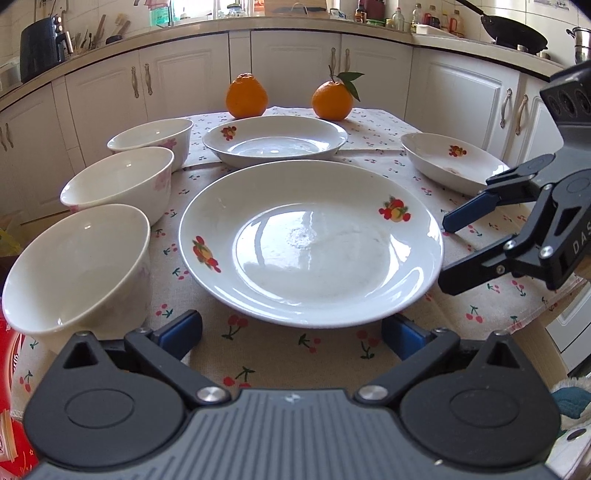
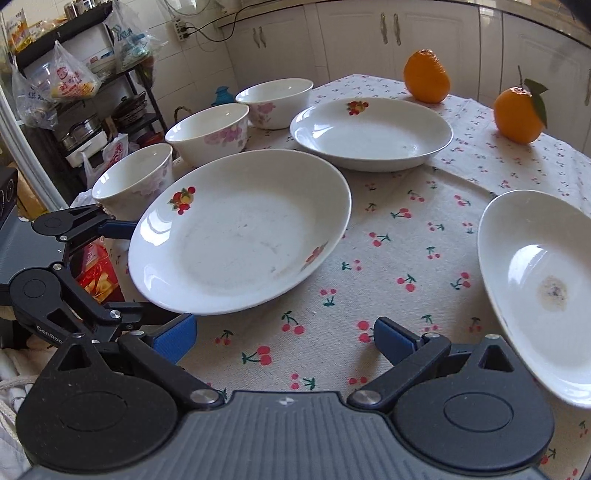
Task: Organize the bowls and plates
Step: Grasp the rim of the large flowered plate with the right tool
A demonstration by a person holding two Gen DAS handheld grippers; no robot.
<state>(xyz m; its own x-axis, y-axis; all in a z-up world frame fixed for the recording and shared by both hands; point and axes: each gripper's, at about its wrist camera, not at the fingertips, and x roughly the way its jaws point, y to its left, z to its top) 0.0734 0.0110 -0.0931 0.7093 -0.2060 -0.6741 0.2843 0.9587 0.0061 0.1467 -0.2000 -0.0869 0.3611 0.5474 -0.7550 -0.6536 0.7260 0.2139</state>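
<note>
Stacking not yet begun: three plates (image 1: pixel 310 243) and three bowls (image 1: pixel 118 181) lie separate, while left gripper (image 1: pixel 291 332) and right gripper (image 2: pixel 284 338) gape wide, empty.

bare cloth (image 2: pixel 399 236) between plates, bowls (image 1: pixel 122 184) crowding left

The near rim of the large plate (image 1: pixel 310 240) hid part of both blue pads of the left gripper (image 1: pixel 291 332) in the left wrist view. The nearest bowl (image 1: pixel 77 269) was cut at the left edge there. In the right wrist view the stained plate (image 2: pixel 535 288) ran off the right edge, and the large plate covered the tips of 1 left-gripper finger. Bottle labels on the counter (image 1: pixel 424 33) were too small to read.
</note>
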